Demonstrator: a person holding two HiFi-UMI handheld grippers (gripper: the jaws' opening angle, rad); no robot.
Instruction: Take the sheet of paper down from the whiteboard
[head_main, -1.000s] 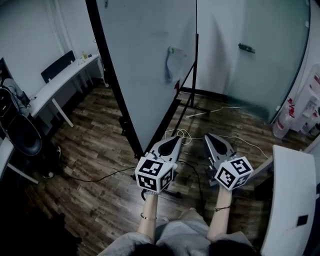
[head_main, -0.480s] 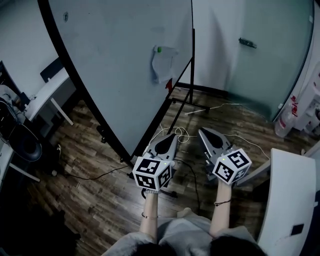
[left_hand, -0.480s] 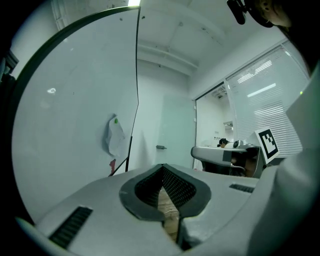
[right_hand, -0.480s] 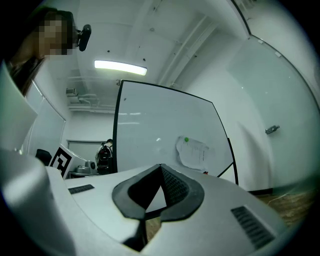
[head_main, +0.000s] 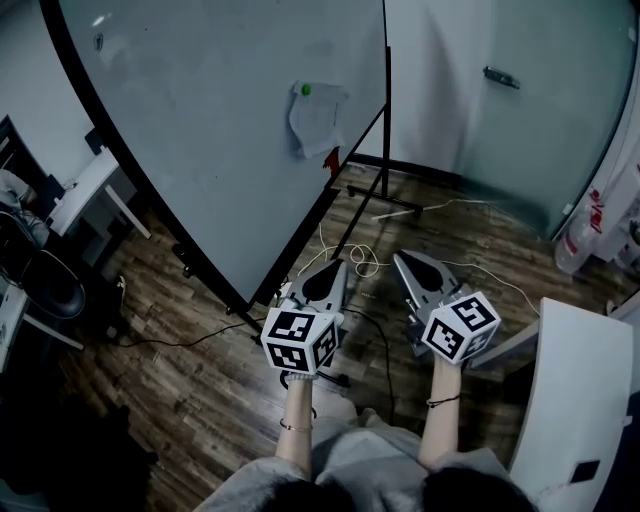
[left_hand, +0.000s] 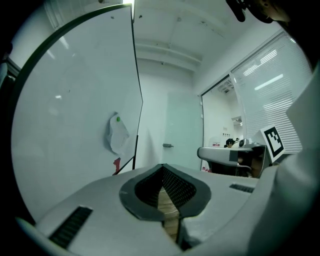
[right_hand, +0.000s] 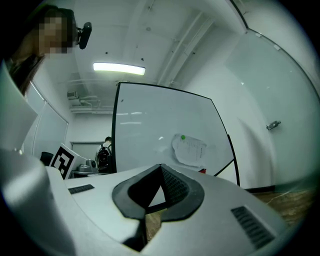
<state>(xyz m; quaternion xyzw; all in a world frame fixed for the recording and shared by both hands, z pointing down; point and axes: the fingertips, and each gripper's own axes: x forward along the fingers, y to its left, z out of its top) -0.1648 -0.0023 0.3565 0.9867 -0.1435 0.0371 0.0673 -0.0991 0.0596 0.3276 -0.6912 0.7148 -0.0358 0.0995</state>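
A crumpled sheet of paper (head_main: 316, 118) hangs on the standing whiteboard (head_main: 210, 130), pinned by a green magnet (head_main: 305, 90) at its top. The sheet (left_hand: 116, 135) is small and far off in the left gripper view; the right gripper view shows the same sheet (right_hand: 190, 149) with lines of print. My left gripper (head_main: 335, 264) is shut and holds nothing, well short of the board. To its right my right gripper (head_main: 398, 257) is shut and holds nothing too. Both point level toward the board.
The board's black stand legs (head_main: 385, 200) and loose cables (head_main: 350, 260) lie on the wood floor ahead. White desks stand at the left (head_main: 85, 190) and at the right (head_main: 565, 400). A frosted glass door (head_main: 540, 110) is behind. A red item (head_main: 331, 160) sits at the board's lower edge.
The whiteboard and its paper have come closer and shifted left in the head view as the person walks forward. Both grippers stay shut, side by side.
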